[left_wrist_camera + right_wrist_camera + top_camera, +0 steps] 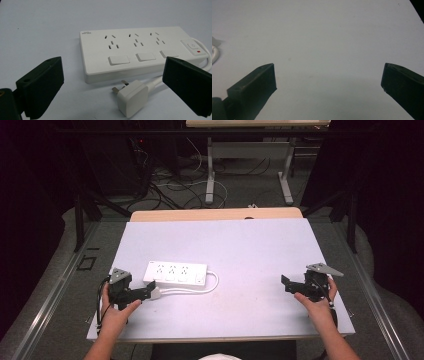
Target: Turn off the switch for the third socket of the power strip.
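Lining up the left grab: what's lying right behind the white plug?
Behind the plug lies the white power strip, flat on the table, prongs pointing at its near side with a gap between. The left gripper is open around the plug. The strip's far side is hidden.

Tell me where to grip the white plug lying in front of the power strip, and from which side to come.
Grip the white square plug across its two flat side faces, behind the prongs. It lies flat on the pale table, prongs towards the white three-outlet power strip, cord trailing right. The left gripper is open and already straddles it, so coming from the person's side looks best, jaws kept clear of prongs and cord.
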